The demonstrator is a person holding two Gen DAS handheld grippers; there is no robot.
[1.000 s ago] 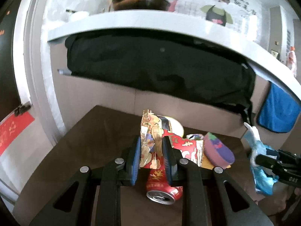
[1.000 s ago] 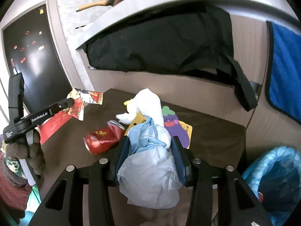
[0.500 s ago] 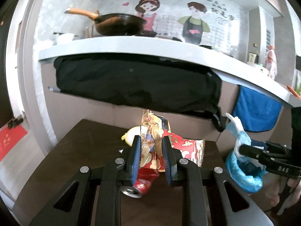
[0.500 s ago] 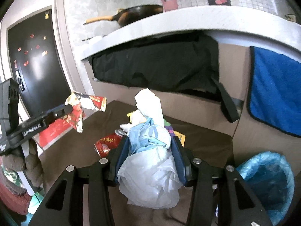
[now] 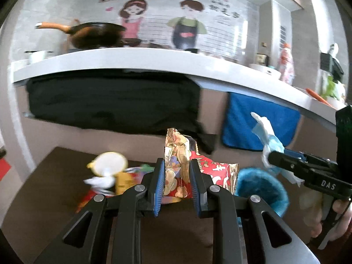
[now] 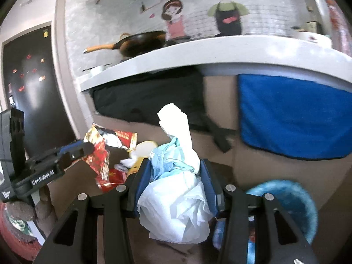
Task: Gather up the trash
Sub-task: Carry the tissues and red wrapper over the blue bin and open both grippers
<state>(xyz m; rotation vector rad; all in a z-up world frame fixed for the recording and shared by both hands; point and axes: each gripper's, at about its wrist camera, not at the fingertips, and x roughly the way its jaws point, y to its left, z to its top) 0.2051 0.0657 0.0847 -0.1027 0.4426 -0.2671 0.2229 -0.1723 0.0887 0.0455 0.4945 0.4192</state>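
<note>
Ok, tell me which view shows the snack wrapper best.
Left wrist view: the snack wrapper sits centred and sharp in the left gripper. The right wrist view shows it side-on at the left edge.

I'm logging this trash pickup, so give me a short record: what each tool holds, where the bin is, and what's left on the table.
left tool: shut on a red and gold snack wrapper
right tool: shut on a wad of white and pale blue tissue
bin: blue-lined trash bin, low right of the table, nothing dropped in yet
left on brown table: red can, yellow and white scraps, blurred
</note>
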